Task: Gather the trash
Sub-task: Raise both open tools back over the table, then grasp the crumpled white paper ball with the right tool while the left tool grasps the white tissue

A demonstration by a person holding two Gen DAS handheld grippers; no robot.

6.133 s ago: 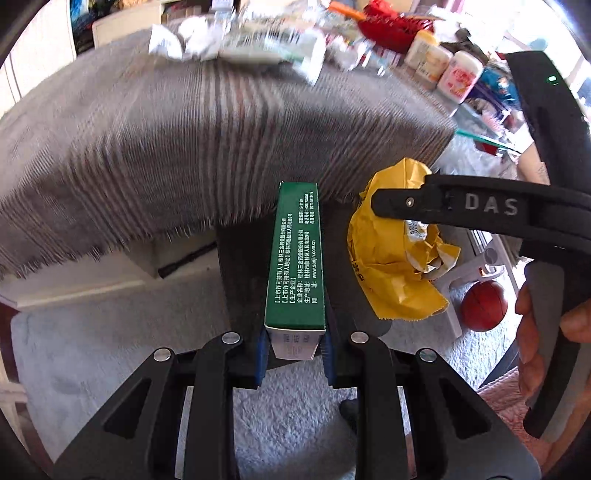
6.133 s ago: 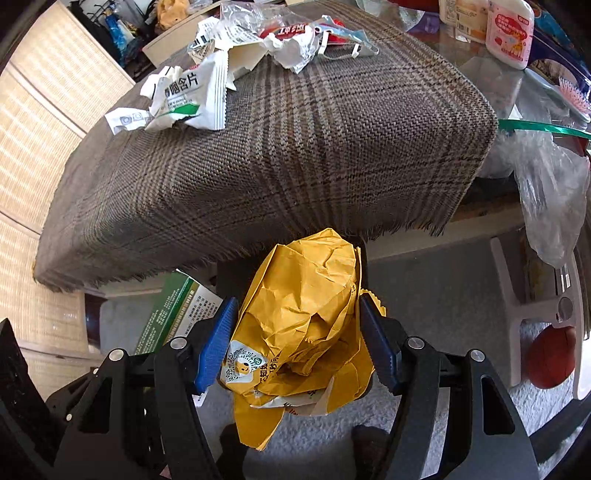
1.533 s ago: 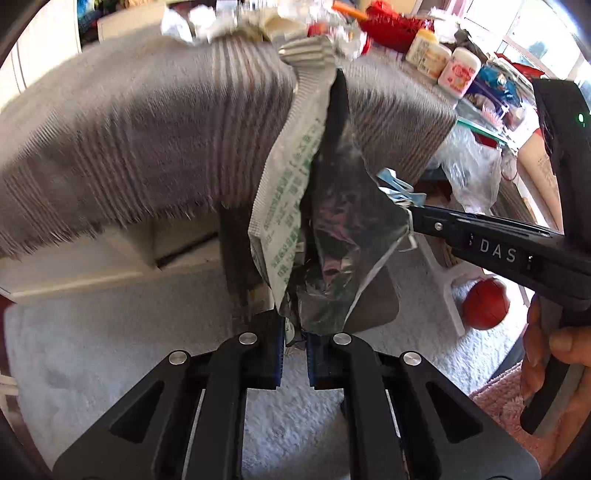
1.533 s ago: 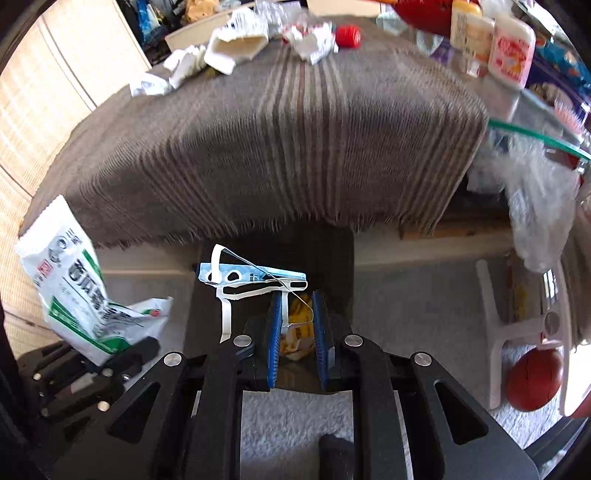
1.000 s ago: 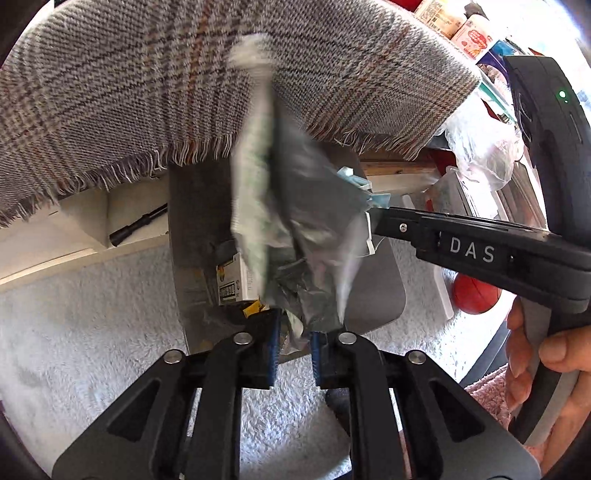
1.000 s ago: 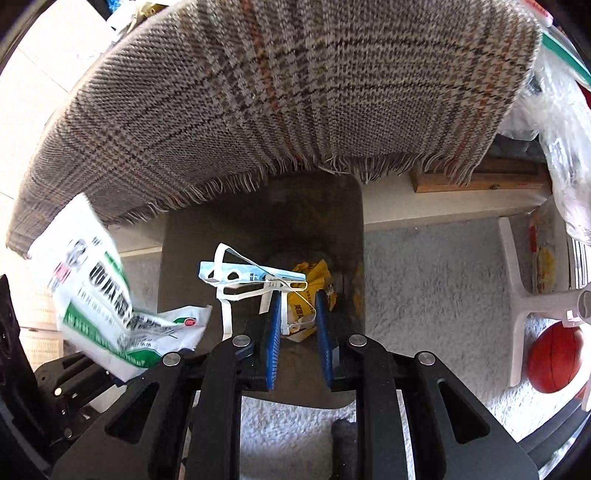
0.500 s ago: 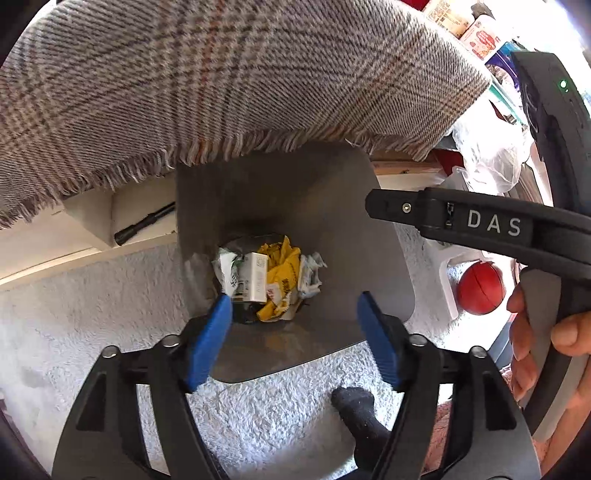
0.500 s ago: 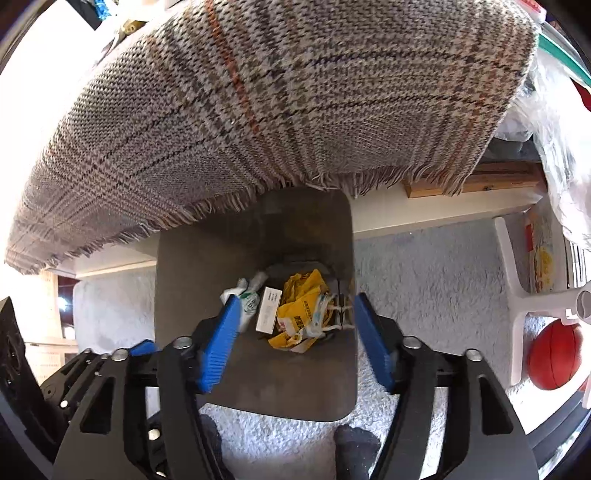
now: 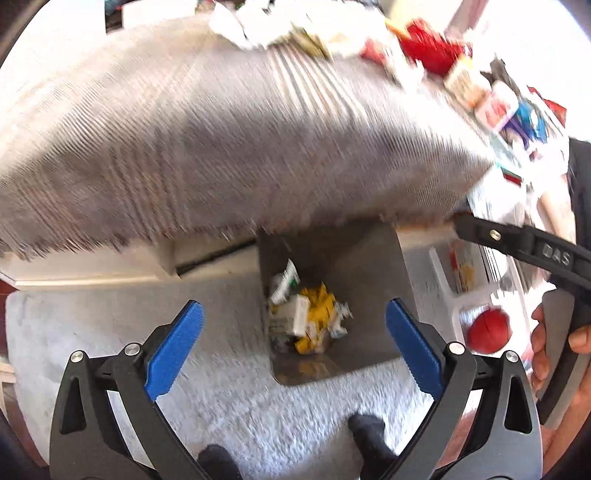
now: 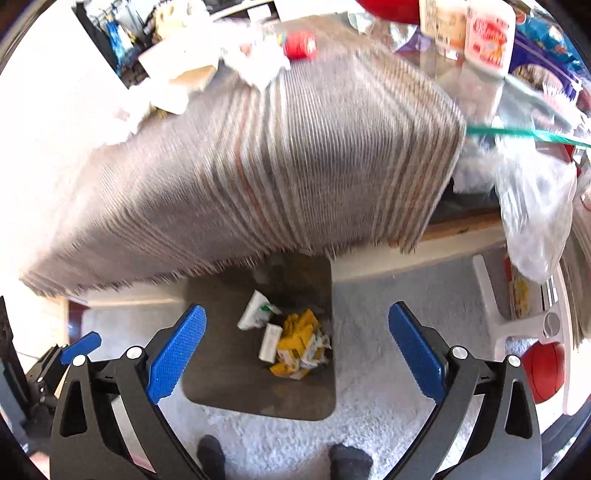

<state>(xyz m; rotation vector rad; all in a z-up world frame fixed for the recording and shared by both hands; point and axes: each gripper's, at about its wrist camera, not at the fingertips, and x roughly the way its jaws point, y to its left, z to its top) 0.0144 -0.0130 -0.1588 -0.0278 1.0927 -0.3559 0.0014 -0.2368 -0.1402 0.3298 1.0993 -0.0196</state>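
A dark bin (image 9: pixel 373 266) stands on the floor below the table edge; it also shows in the right wrist view (image 10: pixel 221 384). Inside lie a yellow wrapper (image 10: pixel 295 341), a white box (image 10: pixel 269 343) and a green-and-white packet (image 10: pixel 256 306); the same heap shows in the left wrist view (image 9: pixel 308 317). My left gripper (image 9: pixel 293 345) is open and empty above the bin. My right gripper (image 10: pixel 295 350) is open and empty above the bin. More crumpled white trash (image 10: pixel 255 61) and a red cap (image 10: pixel 301 44) lie on the far side of the plaid-covered table (image 10: pixel 295 155).
Bottles and jars (image 10: pixel 487 33) stand at the table's right end. A clear plastic bag (image 10: pixel 535 206) hangs at the right. A red ball (image 10: pixel 545 369) and a white stool leg (image 10: pixel 495 306) are on the pale carpet (image 10: pixel 388 413). My two dark socked feet (image 10: pixel 351 461) are below.
Both grippers, holding the packet and the face mask a second ago, opened and dropped them into the bin. Both views now tilt up and back toward the table top, with motion blur.
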